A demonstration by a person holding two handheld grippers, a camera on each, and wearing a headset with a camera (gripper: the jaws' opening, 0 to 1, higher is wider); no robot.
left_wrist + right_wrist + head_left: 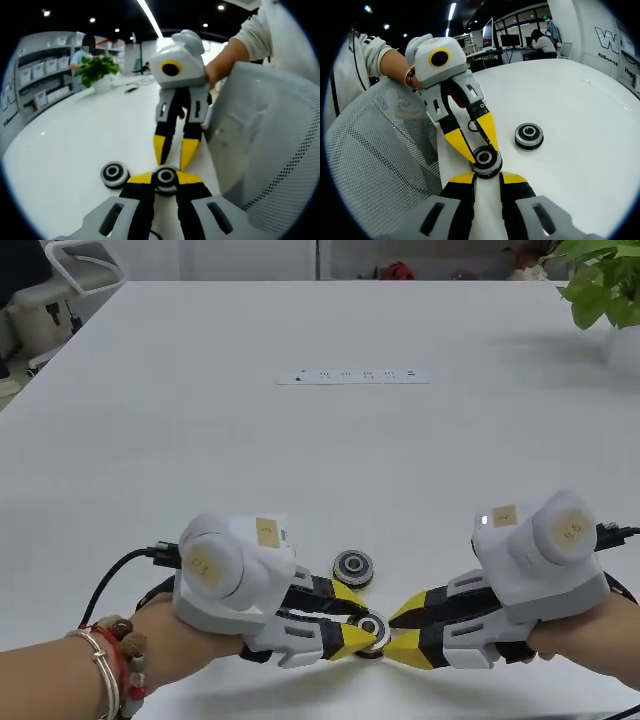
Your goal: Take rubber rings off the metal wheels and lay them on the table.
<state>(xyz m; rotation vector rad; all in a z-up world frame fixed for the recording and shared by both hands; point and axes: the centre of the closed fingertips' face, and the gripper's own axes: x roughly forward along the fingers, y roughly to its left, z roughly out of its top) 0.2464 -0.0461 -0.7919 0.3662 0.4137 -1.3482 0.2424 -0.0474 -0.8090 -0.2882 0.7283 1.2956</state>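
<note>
A small metal wheel with a black rubber ring (372, 628) sits at the table's near edge, and my left gripper (362, 632) is shut on it. In the left gripper view the wheel (166, 178) lies between my yellow tips. My right gripper (398, 628) points at it from the opposite side, jaws a narrow gap apart and tips right at the wheel's rim (486, 160). A second ringed wheel (353, 566) lies flat on the table just beyond, also seen in the right gripper view (528, 135).
The white table (330, 450) stretches far ahead, with a paper strip (352, 376) at its middle. A potted plant (600, 280) stands at the back right. A mesh chair back (380, 150) is close behind the near edge.
</note>
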